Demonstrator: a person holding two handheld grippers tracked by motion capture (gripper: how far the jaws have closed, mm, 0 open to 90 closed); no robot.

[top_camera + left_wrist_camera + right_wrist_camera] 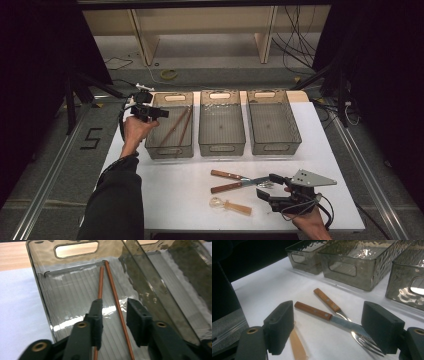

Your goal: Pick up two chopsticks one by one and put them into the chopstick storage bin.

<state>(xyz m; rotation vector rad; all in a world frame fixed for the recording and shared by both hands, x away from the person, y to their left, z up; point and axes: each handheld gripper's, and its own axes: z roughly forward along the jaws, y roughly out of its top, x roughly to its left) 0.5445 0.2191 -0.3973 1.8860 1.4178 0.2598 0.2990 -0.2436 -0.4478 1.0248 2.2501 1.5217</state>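
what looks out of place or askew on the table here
Nothing is spilled or damaged. The wooden-handled knife and wooden-handled fork lie crossed on the white table, the knife's blade over the fork's neck. The two thin brown chopsticks lie slanted in the leftmost smoky clear plastic bin.

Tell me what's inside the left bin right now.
The left bin holds two chopsticks, lying lengthwise side by side and converging at the far end. The open left gripper hovers above them, and its jaws hide the near ends. Nothing else shows on the visible floor.
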